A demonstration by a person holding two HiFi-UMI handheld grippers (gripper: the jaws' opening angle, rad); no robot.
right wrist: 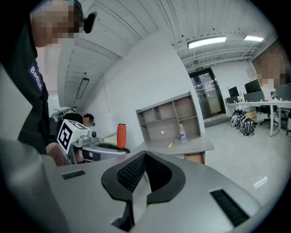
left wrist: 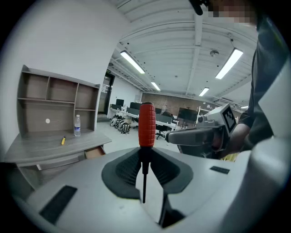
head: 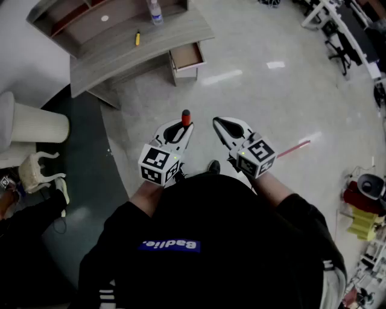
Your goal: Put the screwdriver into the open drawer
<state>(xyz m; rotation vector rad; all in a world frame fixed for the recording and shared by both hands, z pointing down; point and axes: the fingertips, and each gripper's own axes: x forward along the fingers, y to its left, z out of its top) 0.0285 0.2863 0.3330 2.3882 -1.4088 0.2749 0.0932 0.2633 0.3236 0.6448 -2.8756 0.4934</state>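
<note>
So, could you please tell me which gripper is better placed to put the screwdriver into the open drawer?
The left. The left gripper has its jaws closed on the shaft of the screwdriver, red handle up. The right gripper holds nothing. Both look about equally far from the drawer.

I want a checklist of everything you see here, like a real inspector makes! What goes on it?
Surface: grey desk with a shelf unit on top; shiny pale floor around it.
Job's things: red-handled screwdriver, held in the left gripper; drawer under the desk, pulled open.
Clutter: clear bottle and a small yellow thing on the desk.
Grippers: left gripper shut on the screwdriver's shaft, handle sticking out past the tips; right gripper jaws together, nothing between them.
Cables: nothing seen.
Surroundings: office desks and chairs far off; white ribbed column at the left.
</note>
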